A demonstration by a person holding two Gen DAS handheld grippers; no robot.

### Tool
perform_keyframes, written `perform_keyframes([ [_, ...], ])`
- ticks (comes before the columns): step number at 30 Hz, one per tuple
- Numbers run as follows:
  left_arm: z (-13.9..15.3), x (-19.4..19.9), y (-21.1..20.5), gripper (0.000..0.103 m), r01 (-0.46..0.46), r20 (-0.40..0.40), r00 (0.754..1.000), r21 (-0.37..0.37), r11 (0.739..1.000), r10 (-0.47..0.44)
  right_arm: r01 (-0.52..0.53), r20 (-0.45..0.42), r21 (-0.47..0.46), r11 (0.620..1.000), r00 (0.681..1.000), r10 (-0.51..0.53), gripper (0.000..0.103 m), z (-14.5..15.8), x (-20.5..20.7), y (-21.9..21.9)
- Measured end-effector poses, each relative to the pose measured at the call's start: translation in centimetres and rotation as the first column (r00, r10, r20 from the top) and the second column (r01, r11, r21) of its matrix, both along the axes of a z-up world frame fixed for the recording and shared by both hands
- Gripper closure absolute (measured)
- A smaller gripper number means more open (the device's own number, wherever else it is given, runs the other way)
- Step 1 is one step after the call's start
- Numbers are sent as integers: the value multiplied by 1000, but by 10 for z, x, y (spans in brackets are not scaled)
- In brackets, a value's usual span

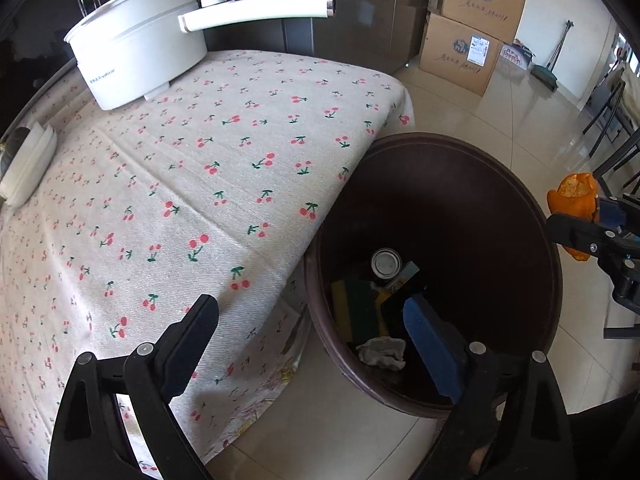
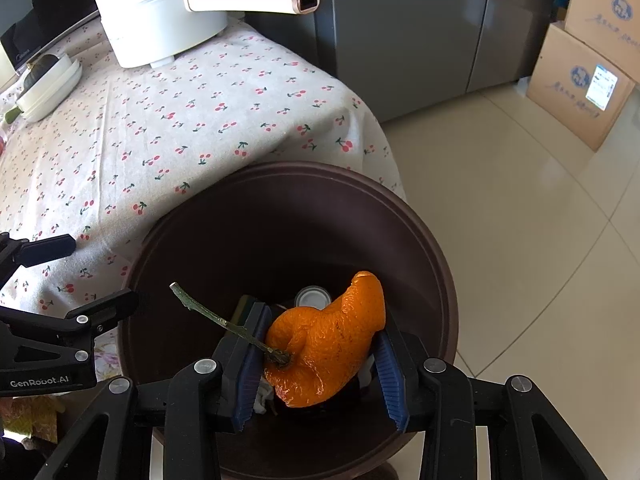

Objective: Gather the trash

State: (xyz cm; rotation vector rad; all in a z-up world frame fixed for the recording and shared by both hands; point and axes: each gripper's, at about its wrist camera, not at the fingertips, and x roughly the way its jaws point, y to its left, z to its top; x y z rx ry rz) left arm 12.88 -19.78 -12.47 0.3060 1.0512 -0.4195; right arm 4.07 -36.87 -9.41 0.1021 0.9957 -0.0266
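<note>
Right claw point(image 2: 316, 364) pinches orange peel point(image 2: 328, 340) over the brown bin point(image 2: 420, 232); long axis slants up-right, stem point(image 2: 224, 320) points up-left. Left claw point(image 1: 316, 336) spread, empty. Bin contents partly hidden.

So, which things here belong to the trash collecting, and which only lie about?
Belong to the job:
- orange peel, held by the right gripper
- brown bin
- left gripper, open

Just lying about:
- white pot
- cardboard boxes
</note>
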Motion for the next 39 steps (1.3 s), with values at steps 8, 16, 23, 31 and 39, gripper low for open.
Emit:
perform_keyframes([
  [8, 6, 0, 41, 6, -76, 11, 997, 9, 997, 76, 20, 10, -8, 1000, 1000, -20, 55, 2, 5, 2],
  [16, 17, -5, 71, 5, -118, 19, 993, -13, 993, 118, 57, 52, 42, 997, 997, -60, 19, 12, 5, 5],
  [23, 33, -19, 82, 5, -118, 42, 992, -42, 992, 120, 37, 64, 16, 999, 997, -38, 17, 19, -1, 19],
  [31, 58, -40, 93, 4, -118, 73, 989, -112, 987, 126, 5, 116, -15, 1000, 993, -3, 17, 41, -19, 36],
  [39, 92, -74, 116, 3, -171, 125, 970, -249, 953, 207, 23, 198, 69, 997, 980, -36, 13, 68, -52, 45],
])
